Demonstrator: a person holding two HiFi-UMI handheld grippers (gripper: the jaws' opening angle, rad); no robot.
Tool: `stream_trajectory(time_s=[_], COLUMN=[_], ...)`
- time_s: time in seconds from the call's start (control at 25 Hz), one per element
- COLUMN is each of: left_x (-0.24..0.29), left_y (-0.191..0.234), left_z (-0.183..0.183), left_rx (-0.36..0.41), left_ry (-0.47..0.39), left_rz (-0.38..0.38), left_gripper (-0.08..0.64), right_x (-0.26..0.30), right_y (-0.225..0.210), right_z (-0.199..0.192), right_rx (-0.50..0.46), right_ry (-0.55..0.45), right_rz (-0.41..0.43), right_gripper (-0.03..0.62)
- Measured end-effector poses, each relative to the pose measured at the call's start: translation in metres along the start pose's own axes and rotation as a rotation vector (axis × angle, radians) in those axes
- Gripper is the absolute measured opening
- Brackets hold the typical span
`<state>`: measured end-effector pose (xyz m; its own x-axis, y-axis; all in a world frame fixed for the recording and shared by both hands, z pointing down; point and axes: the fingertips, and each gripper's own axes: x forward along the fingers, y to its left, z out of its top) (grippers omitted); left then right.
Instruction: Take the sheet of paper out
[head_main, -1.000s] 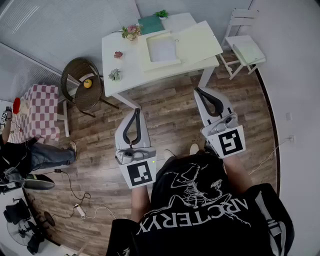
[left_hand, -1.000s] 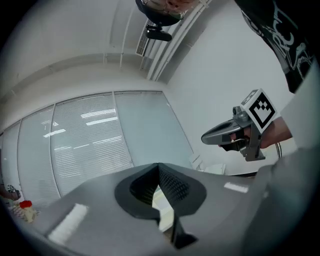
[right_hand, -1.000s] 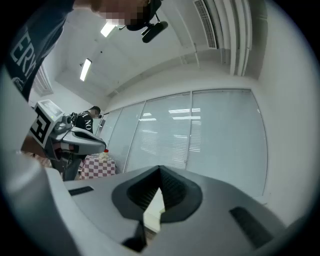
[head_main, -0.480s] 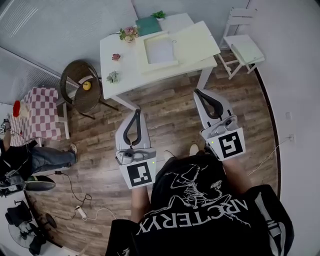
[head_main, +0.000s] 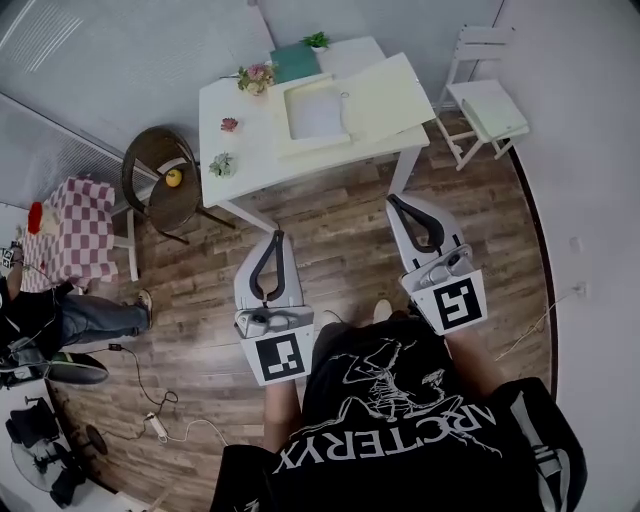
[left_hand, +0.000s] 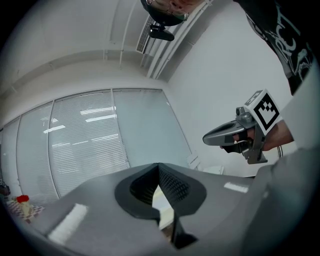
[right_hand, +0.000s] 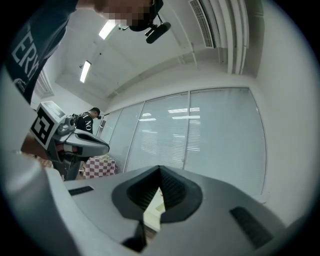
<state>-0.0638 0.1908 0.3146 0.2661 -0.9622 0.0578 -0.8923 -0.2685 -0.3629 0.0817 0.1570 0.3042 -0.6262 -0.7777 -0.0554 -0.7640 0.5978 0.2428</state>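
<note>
1. Two claws, both pinched shut on nothing: left claw (head_main: 275, 237) and right claw (head_main: 396, 201) hang level over the wood floor (head_main: 340, 255).
2. Nothing done yet, I'd say. The sheet of paper (head_main: 318, 113) lies in the open folder (head_main: 388, 88) on the tabletop (head_main: 238, 160), well ahead of both claws.
3. Left to do: reach it, grip, pull it out.
4. Wicker chair (head_main: 158, 182) sits ahead-left of the left claw and the white chair (head_main: 488, 100) ahead-right of the right one. Neither looks like it blocks the way.
</note>
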Motion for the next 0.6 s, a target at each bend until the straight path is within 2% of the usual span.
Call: stream_trajectory(time_s=[0.28,0.6], left_x=[0.02,0.067], left_y=[-0.024,-0.007], left_z=[-0.001,-0.015], left_rx=[-0.023,-0.012], left_ry=[0.013,0.028], left_rz=[0.041,0.039], left_gripper=[0.011,0.011], right_x=[-0.005,0.041], right_y=[-0.036,-0.056], right_z=[-0.008,-0.026], right_rx=[-0.01,-0.002], right_ry=[-0.025,-0.018], right_rz=[-0.006,-0.009], right_gripper=[0.012,0.012])
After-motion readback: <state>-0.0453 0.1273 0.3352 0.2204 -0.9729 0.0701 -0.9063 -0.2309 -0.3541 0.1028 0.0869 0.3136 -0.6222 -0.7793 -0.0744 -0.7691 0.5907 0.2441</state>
